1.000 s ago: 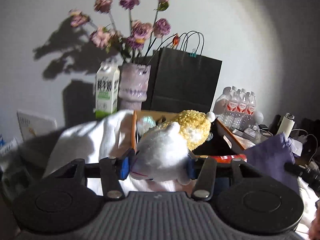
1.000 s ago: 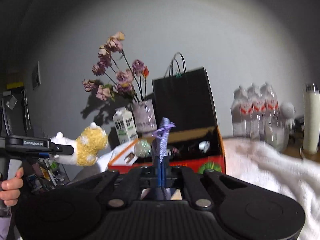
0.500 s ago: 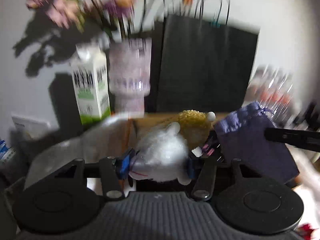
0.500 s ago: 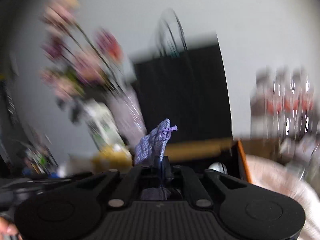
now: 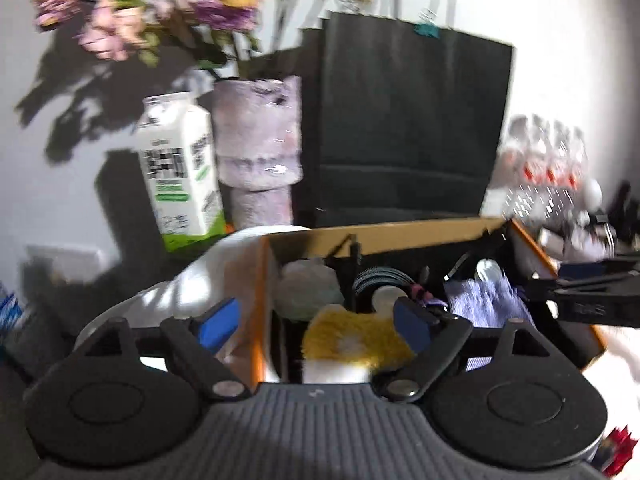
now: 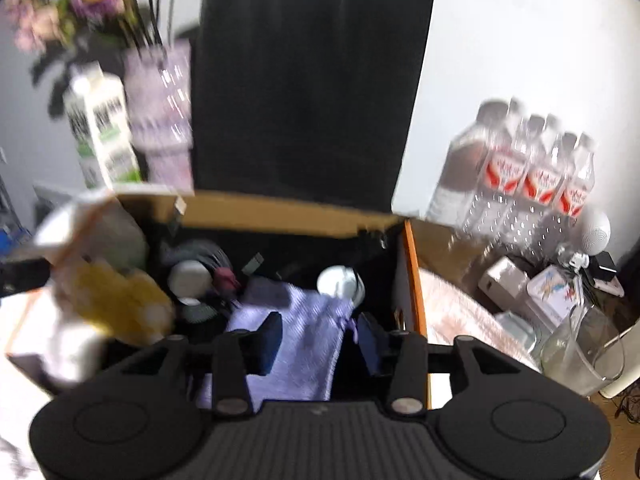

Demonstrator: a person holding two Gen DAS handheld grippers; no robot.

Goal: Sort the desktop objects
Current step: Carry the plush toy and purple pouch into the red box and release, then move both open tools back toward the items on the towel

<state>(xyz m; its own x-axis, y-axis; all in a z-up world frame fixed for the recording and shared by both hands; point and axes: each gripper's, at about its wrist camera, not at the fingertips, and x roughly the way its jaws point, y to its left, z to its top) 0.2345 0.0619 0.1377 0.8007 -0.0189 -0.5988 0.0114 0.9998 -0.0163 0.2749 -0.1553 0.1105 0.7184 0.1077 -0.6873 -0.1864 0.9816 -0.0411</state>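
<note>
An open cardboard box [image 5: 384,234] with orange edges holds several small items. A white and yellow plush toy [image 5: 352,344] lies inside it at the near left, between the wide-open fingers of my left gripper [image 5: 316,326], not gripped. It also shows in the right wrist view [image 6: 116,304]. A purple cloth pouch [image 6: 296,340] lies in the box [image 6: 280,210] under my open right gripper [image 6: 320,342], loose between the pads. The pouch [image 5: 484,304] and the right gripper [image 5: 580,292] show at the right of the left wrist view.
Behind the box stand a black paper bag [image 5: 404,128], a vase of pink flowers [image 5: 260,148] and a milk carton [image 5: 180,176]. Water bottles [image 6: 524,172], a glass jug [image 6: 580,352] and small clutter sit to the right. White cloth [image 5: 180,292] lies left of the box.
Both grippers moved forward and down over the box and opened. The plush toy and the purple pouch left the jaws and now lie inside the box.
</note>
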